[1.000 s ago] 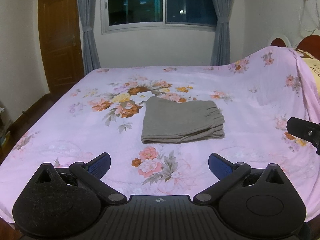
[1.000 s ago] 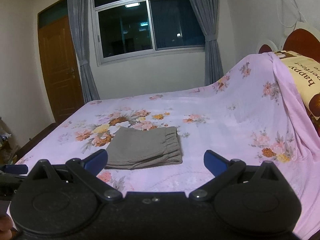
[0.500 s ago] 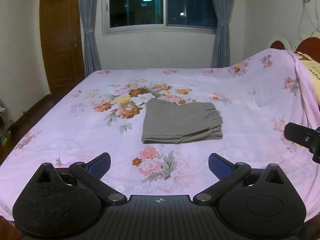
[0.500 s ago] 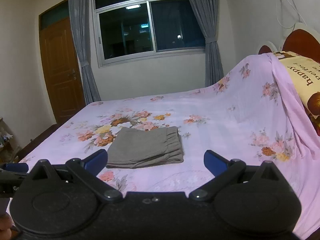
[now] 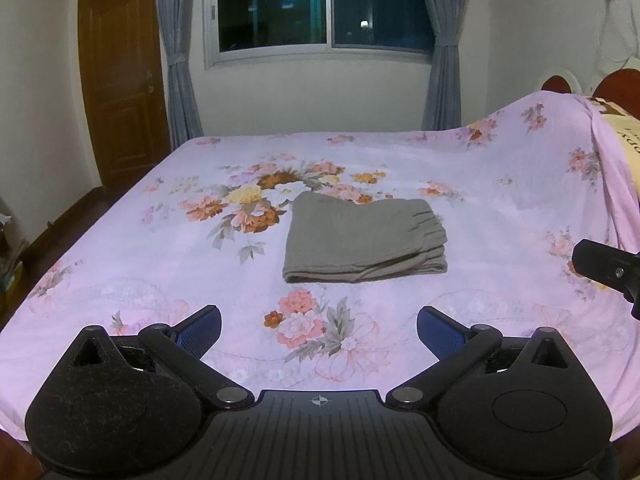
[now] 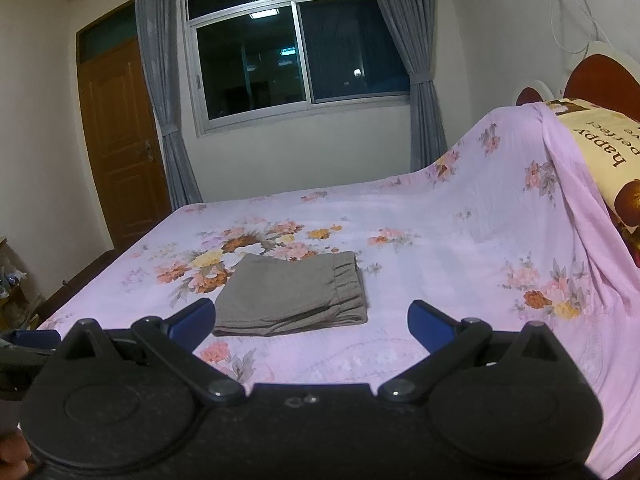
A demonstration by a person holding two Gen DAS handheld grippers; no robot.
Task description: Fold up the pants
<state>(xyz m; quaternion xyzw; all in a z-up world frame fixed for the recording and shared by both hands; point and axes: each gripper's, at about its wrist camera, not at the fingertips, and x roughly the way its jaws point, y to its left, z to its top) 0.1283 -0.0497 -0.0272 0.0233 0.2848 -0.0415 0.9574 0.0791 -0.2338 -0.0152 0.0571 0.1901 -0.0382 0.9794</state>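
The grey pants (image 5: 362, 238) lie folded into a neat rectangle in the middle of the bed, waistband to the right; the right wrist view shows the pants (image 6: 292, 294) too. My left gripper (image 5: 319, 330) is open, held back over the bed's near edge, well short of the pants, with nothing between its blue pads. My right gripper (image 6: 310, 322) is open as well, empty, hovering near the bed's front edge with the pants just beyond it. Part of the right gripper's body (image 5: 604, 268) shows at the right edge of the left wrist view.
A pink floral sheet (image 5: 120, 264) covers the bed and drapes over the pillows (image 6: 592, 152) and headboard (image 6: 600, 76) at right. A wooden door (image 5: 120, 92) stands at back left, a curtained window (image 5: 320, 4) behind. Floor and clutter (image 6: 12, 280) lie left of the bed.
Both grippers have drawn back and risen slightly, so the pants look a little farther off. The pants have not moved and both grippers stay open.
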